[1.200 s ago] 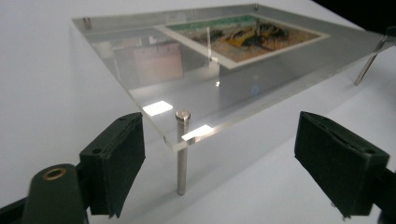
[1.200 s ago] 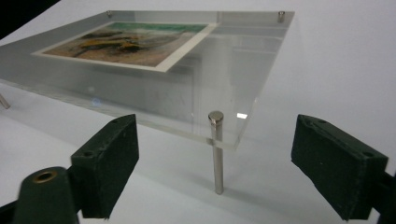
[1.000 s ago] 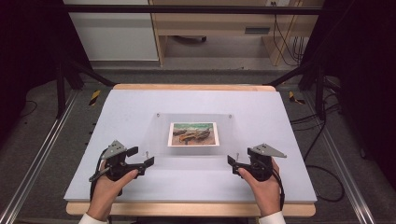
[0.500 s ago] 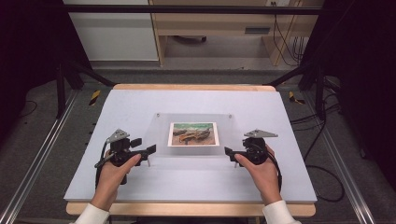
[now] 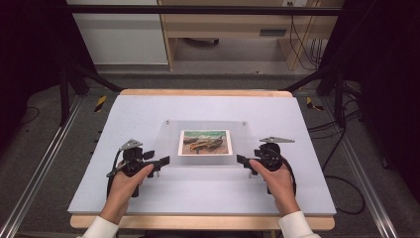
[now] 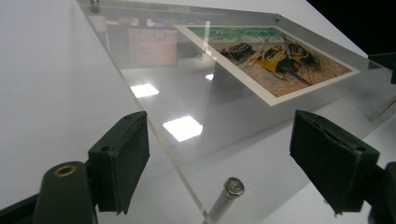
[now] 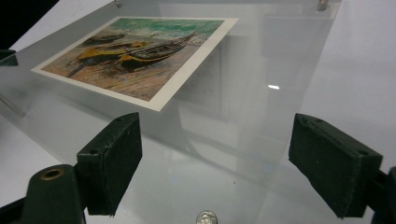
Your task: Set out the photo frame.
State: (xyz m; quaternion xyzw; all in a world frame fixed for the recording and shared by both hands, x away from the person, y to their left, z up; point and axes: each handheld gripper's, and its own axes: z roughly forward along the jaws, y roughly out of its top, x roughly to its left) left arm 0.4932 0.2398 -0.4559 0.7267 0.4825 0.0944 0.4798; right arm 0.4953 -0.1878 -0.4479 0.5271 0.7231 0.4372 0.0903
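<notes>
White desk [image 5: 148,124] under dark surroundings. Nearest, left gripper [image 5: 159,162] and right gripper [image 5: 242,159] sit at the near corners of a clear panel [image 5: 250,144] lying mid-desk; both sets of jaws stand wide apart, gripping nothing, the left having just been closing slightly. A metal standoff [image 6: 227,196] lies between the left jaws. Beyond, a boat picture [image 5: 205,142] under the panel

Your high view hangs above your side of the table [image 5: 148,114], looking forward and down, far enough to take in all of it. Each gripper view sits low, looking closely along its own jaws from opposite sides. All three share the clear acrylic frame [image 5: 205,141] [image 6: 196,116] [image 7: 261,70] and its boat picture [image 5: 204,142] [image 6: 271,56] [image 7: 140,51].
</notes>
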